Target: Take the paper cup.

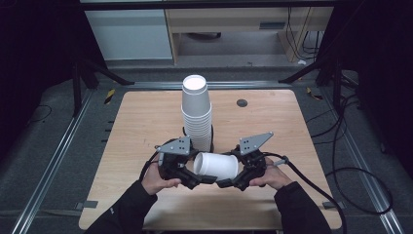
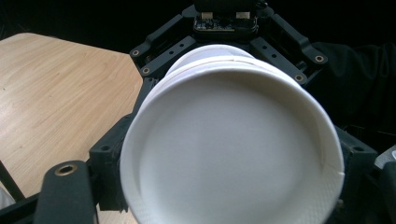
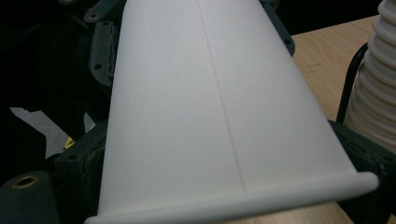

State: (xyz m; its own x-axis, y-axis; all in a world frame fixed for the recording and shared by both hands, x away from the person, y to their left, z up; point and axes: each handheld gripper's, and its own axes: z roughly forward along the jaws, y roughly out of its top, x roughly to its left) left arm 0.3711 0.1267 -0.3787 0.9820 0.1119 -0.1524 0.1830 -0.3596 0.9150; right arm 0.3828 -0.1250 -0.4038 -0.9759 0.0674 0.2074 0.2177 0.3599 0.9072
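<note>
Light wooden desk (image 1: 146, 122): white paper cup (image 1: 216, 165) held sideways near front edge, both grippers (image 1: 195, 178) (image 1: 234, 181) pinching its ends, probably separating nested cups; tall white cup stack (image 1: 197, 114) behind.

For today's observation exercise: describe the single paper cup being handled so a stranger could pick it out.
On the wooden table, in front of the tall stack of white cups, one white paper cup lies on its side between the two hand-held grippers. Unlike the stacked cups, it is alone and horizontal.
</note>
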